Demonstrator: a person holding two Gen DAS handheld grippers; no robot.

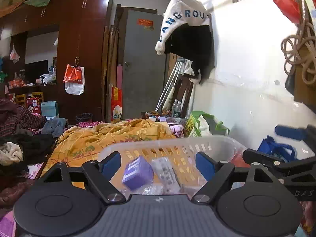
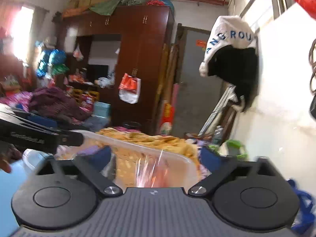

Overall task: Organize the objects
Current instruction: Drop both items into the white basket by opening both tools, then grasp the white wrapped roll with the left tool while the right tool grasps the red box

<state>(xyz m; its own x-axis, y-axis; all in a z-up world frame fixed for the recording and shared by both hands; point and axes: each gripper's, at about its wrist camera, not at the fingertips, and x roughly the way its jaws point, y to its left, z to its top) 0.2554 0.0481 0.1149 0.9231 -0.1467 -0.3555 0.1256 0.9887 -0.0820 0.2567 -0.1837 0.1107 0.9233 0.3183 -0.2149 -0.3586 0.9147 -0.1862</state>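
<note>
While both claws hang over the bed, far ahead of them a brown wardrobe [image 1: 79, 49], and just to its right a grey door [image 1: 142, 65]. High on the wall, ahead and right of the claws, a white and black garment [image 1: 185, 29]. Spread ahead of the fingers, reaching toward the door, an orange blanket [image 1: 110, 136]. Left of the left claw, a heap of dark clothes [image 1: 27, 144].

Directly in front of the left claw [image 1: 158, 166], a white basket [image 1: 197, 144] with slotted walls, its far rim beyond the blue fingertips [image 1: 205, 166]. Jaws of the left claw wide apart, holding nothing. Between the fingers and lower, inside the basket: a purple box [image 1: 137, 172], tilted, and just right of it a clear packet [image 1: 165, 172] with print on it.

Right claw [image 2: 158, 158] also wide apart, empty, with the basket's corner [image 2: 173, 156] right before it; picture blurred there, something reddish in clear wrap [image 2: 152, 173] between the fingers, cannot tell what. Beyond the right finger, a green bag [image 2: 235, 146] near the wall.
</note>
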